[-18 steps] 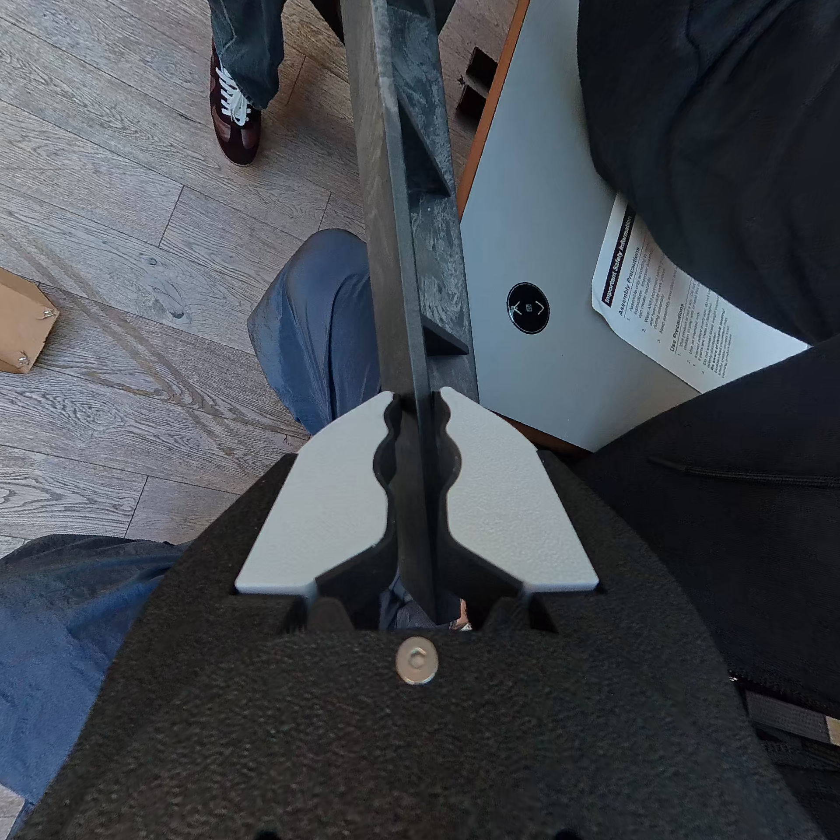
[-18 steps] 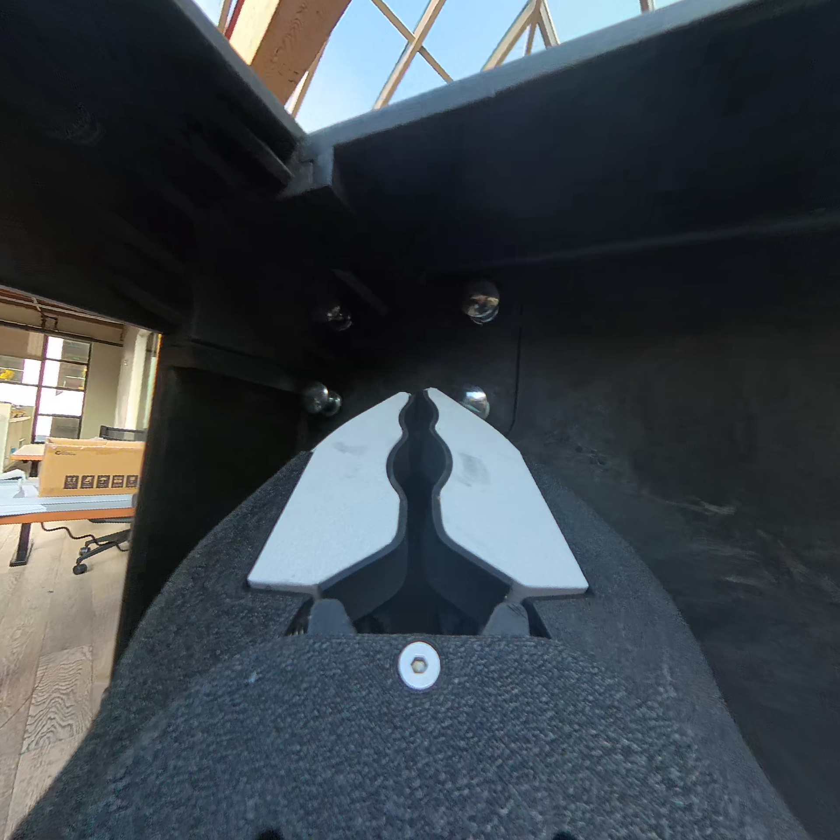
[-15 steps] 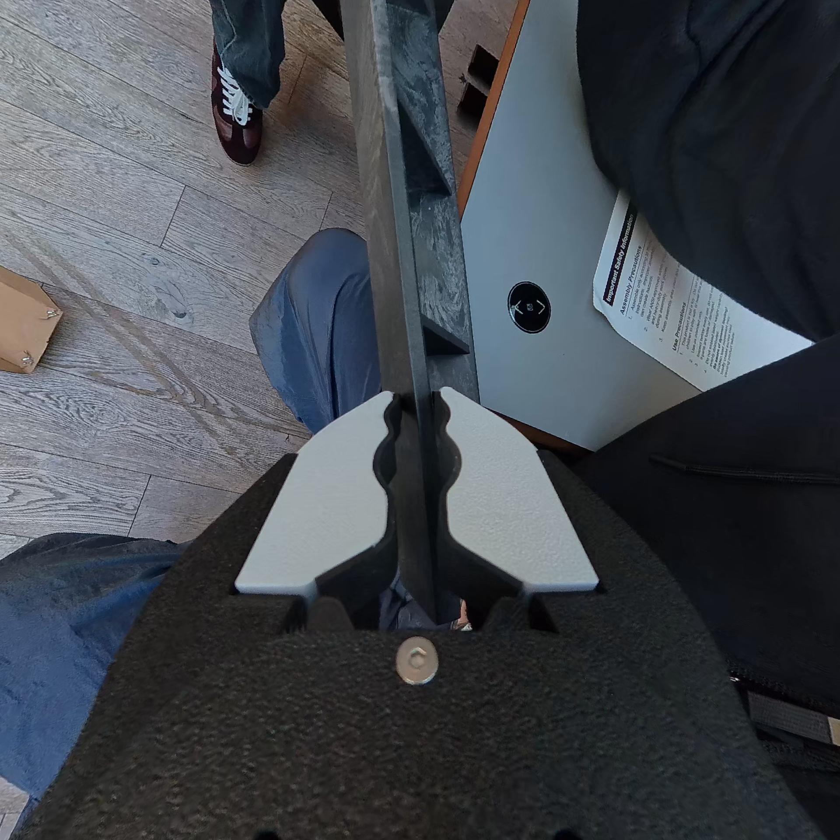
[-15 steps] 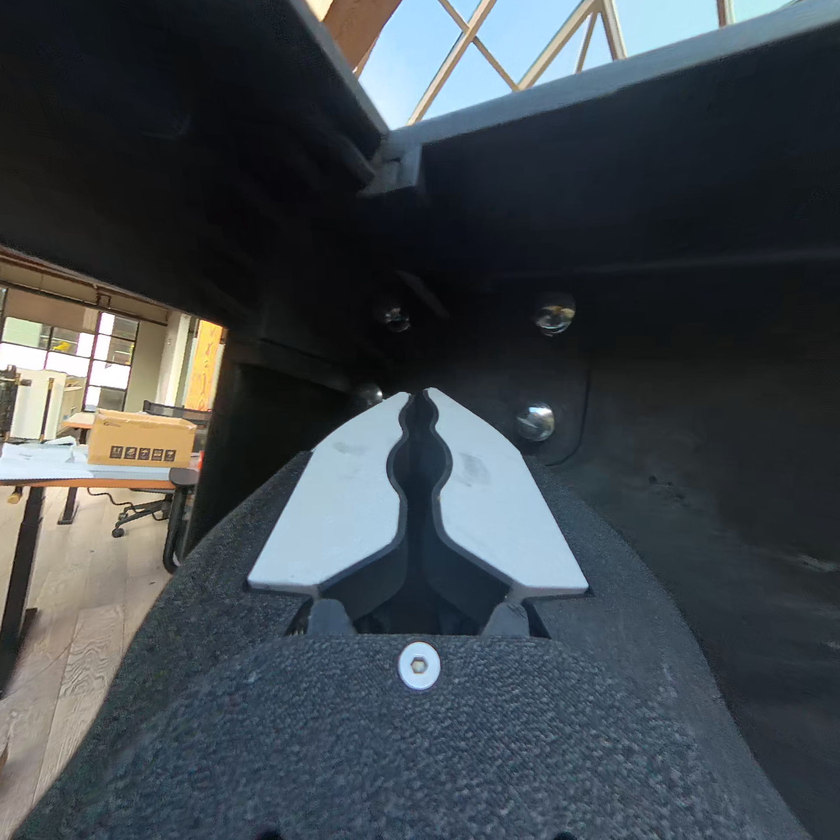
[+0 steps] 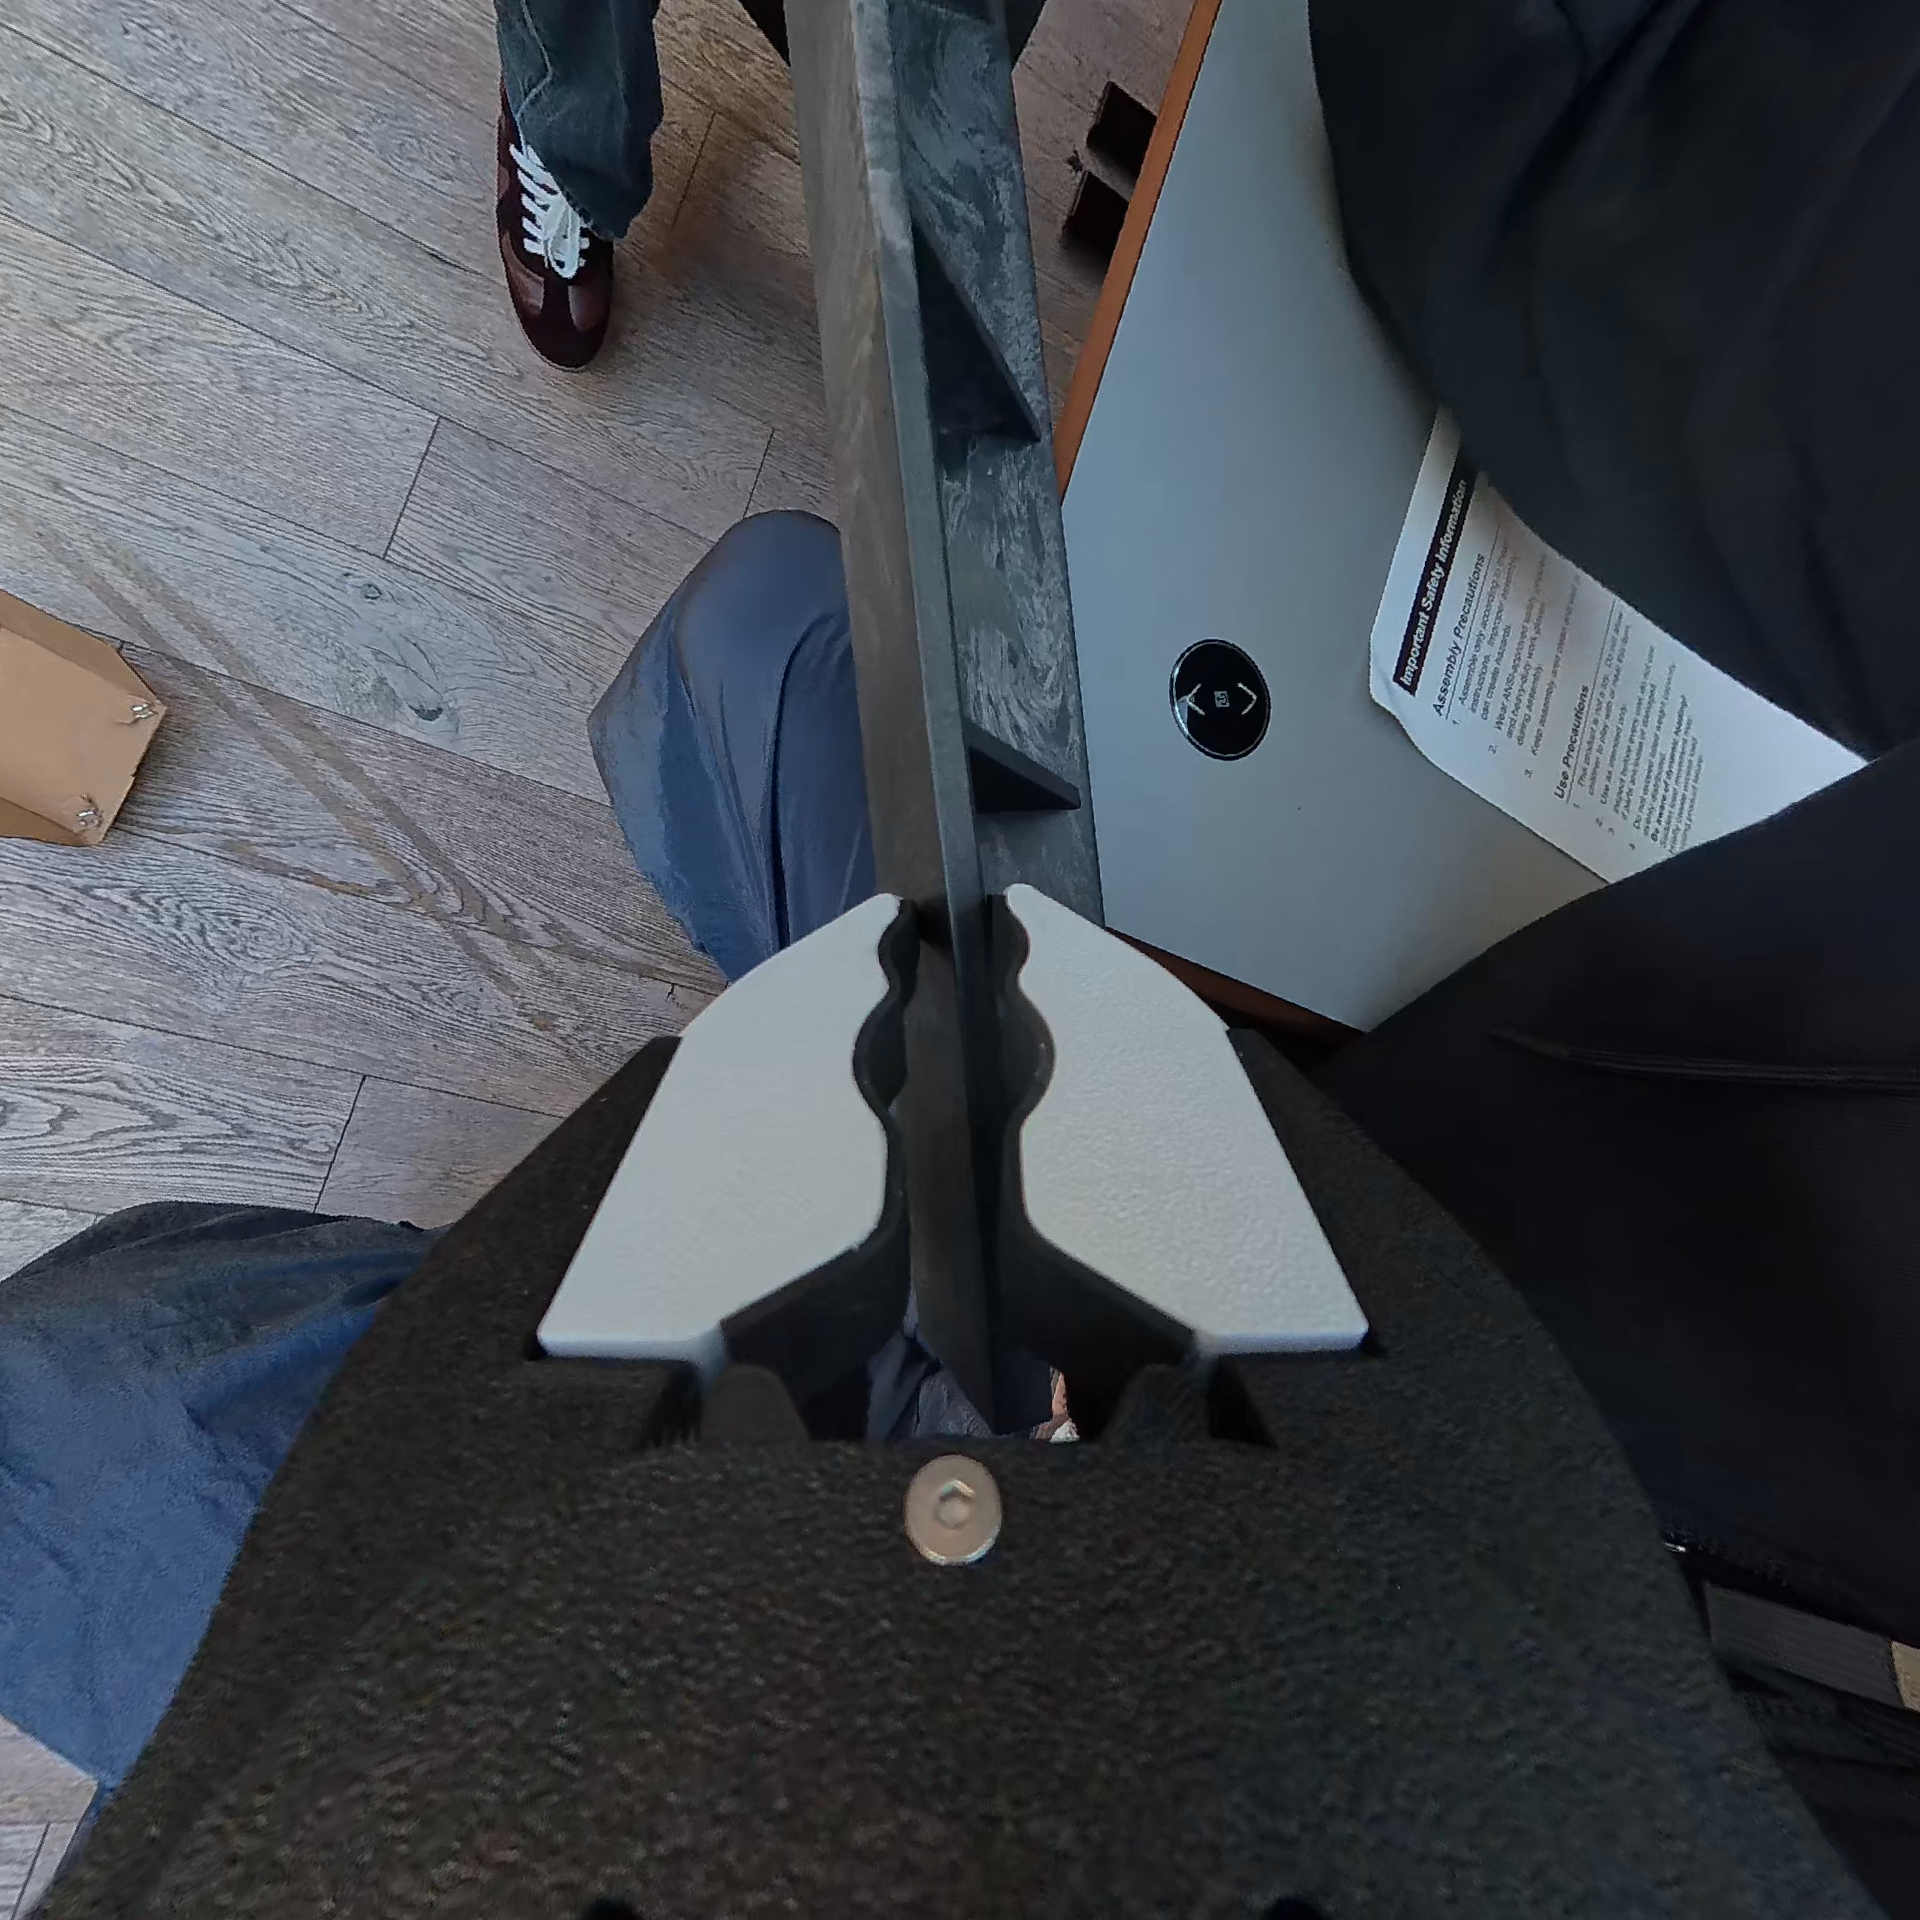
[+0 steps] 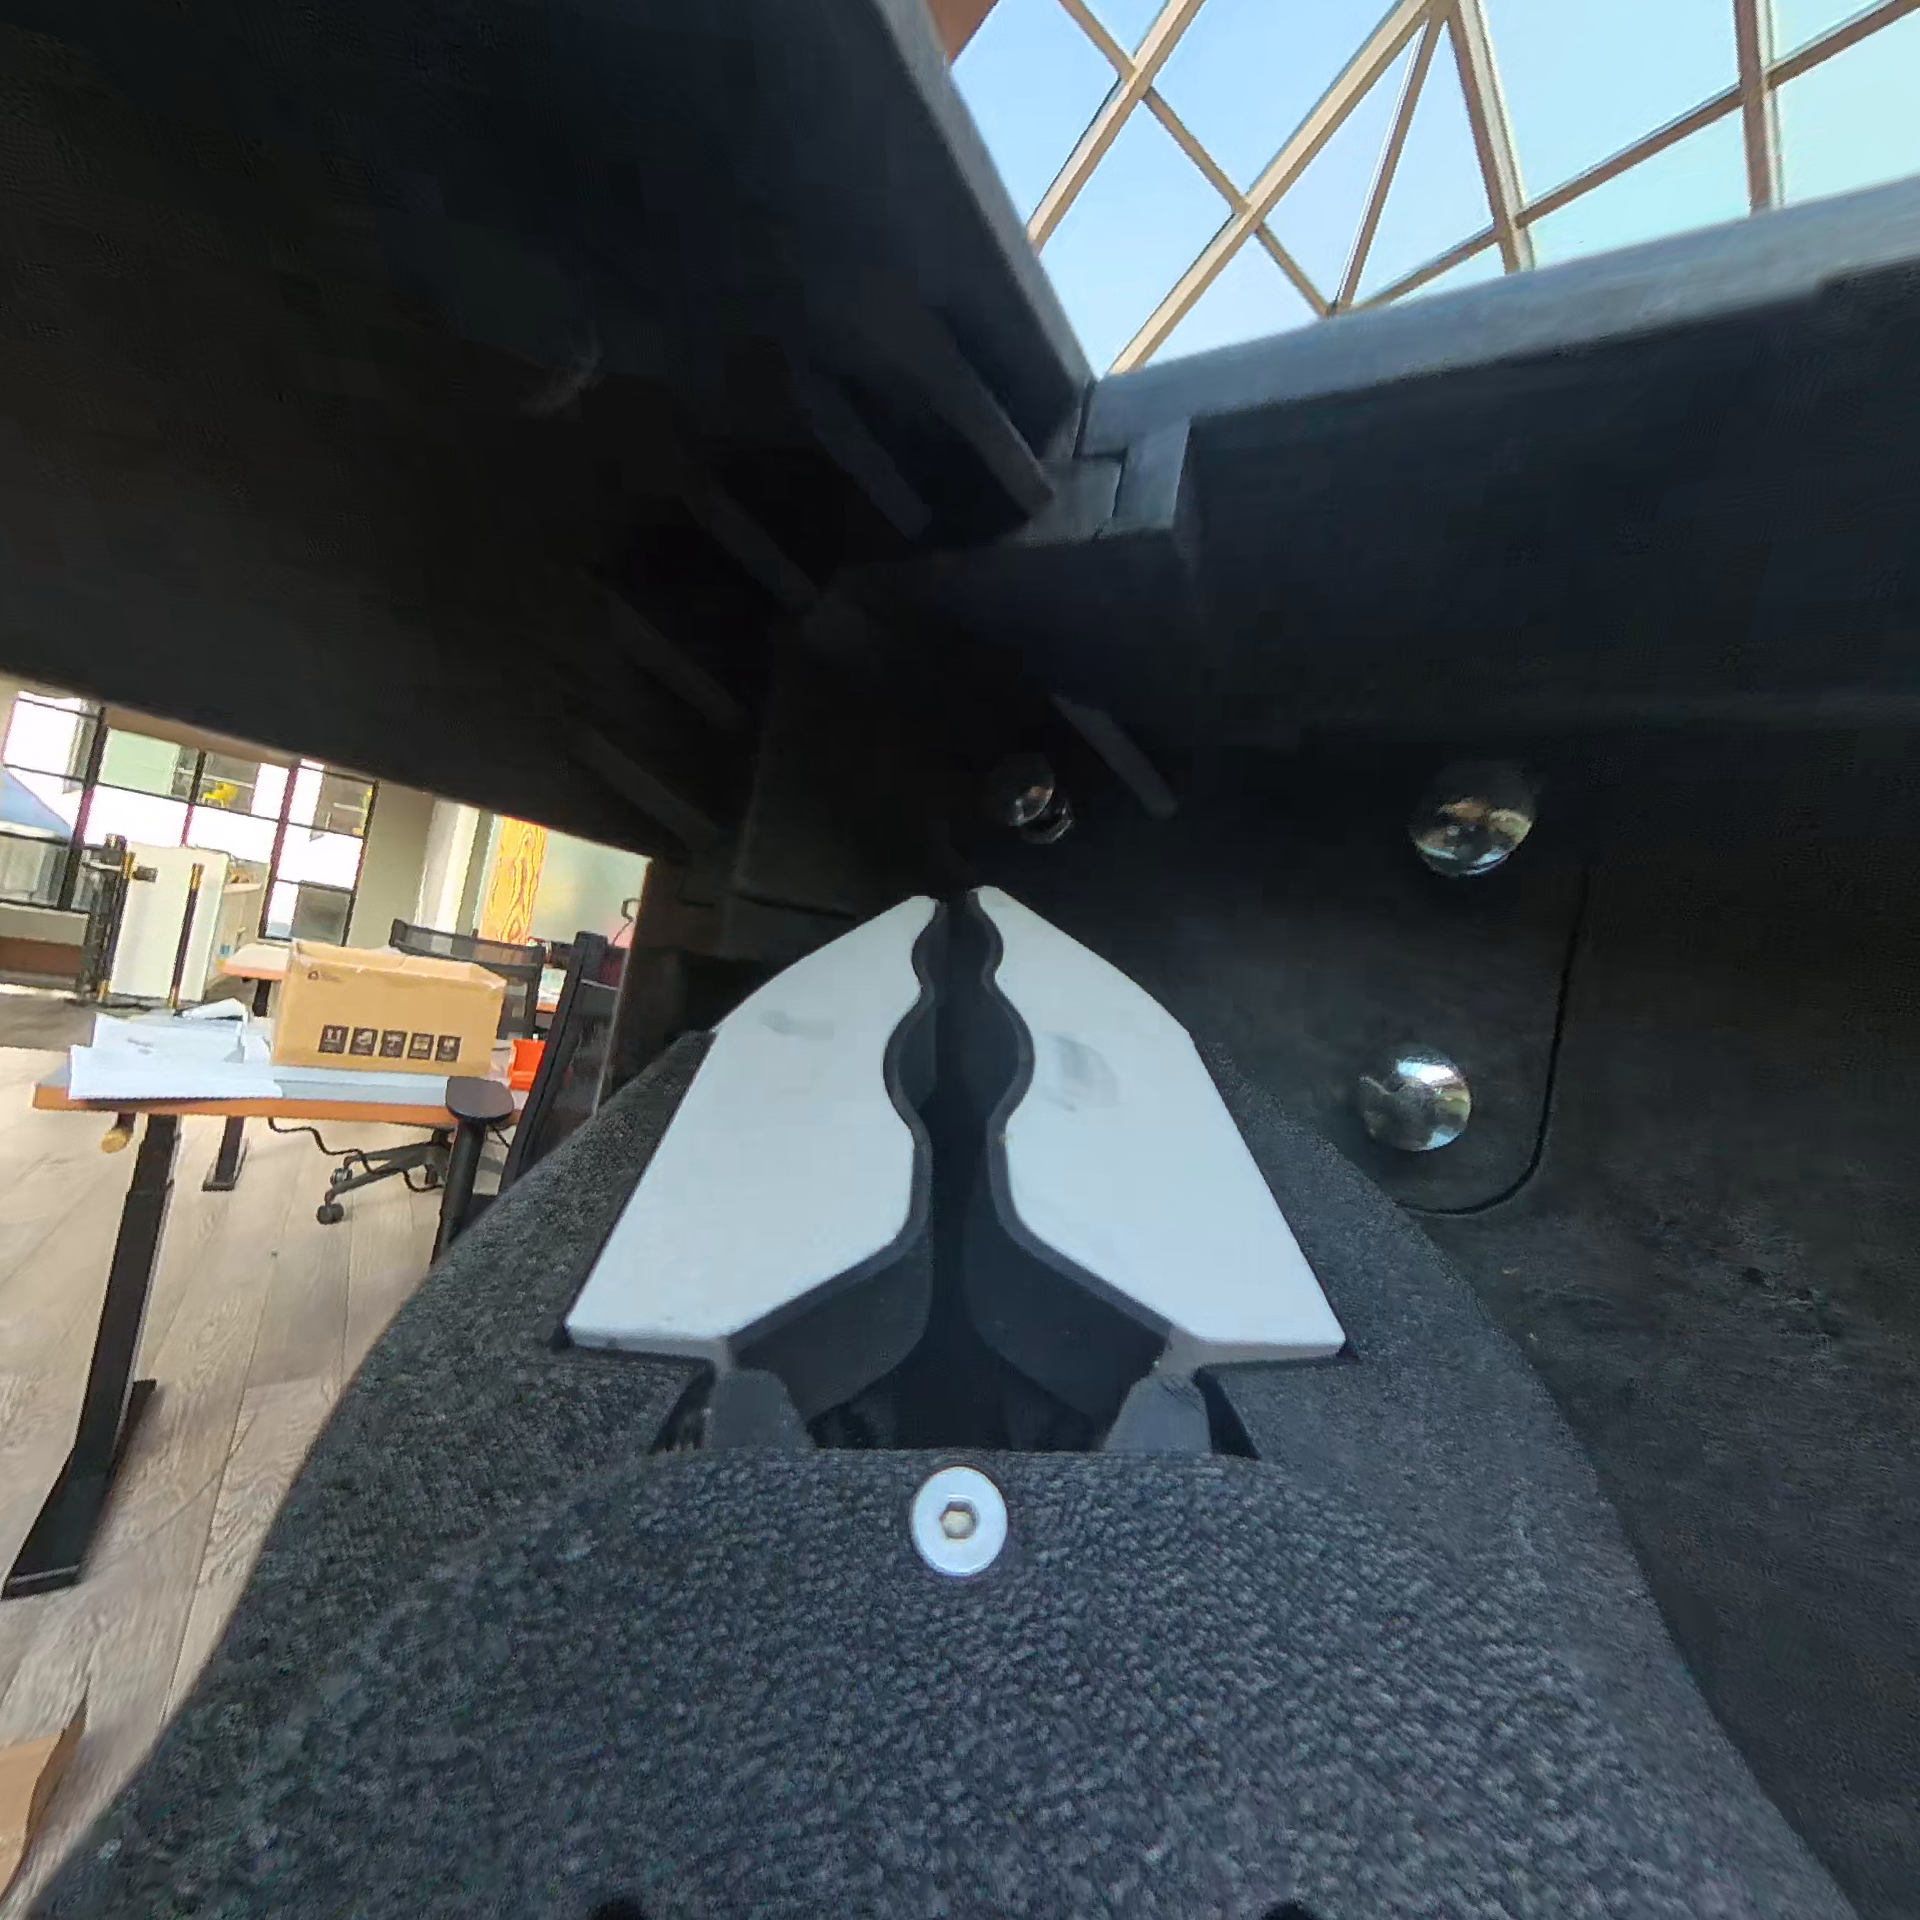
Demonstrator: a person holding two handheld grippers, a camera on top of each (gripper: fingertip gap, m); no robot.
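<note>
My left gripper (image 5: pixel 954 904) is shut on the thin edge of a long black ribbed plastic panel (image 5: pixel 914 416). The panel runs away from the fingers, over the floor and past the corner of a grey table (image 5: pixel 1247 520). My right gripper (image 6: pixel 961 896) is shut with nothing seen between its fingers. Its tips are close under a black plastic part (image 6: pixel 1558 540). Shiny bolt heads sit on that part, one just above the tips (image 6: pixel 1023 800) and two to the right (image 6: pixel 1470 816).
A printed paper sheet (image 5: pixel 1538 665) and a round black control (image 5: pixel 1219 698) are on the grey table, with black cloth (image 5: pixel 1662 312) over it. A blue trouser leg (image 5: pixel 738 727), another person's shoe (image 5: pixel 551 260) and a cardboard piece (image 5: pixel 62 717) are below. A cardboard box (image 6: pixel 384 1008) stands on a far desk. The grippers' ends are close to 55 centimetres from one another.
The right gripper has swung left under the black part, so the bolts now lie to the right of its tips and more skylight shows. The left gripper has barely moved.
</note>
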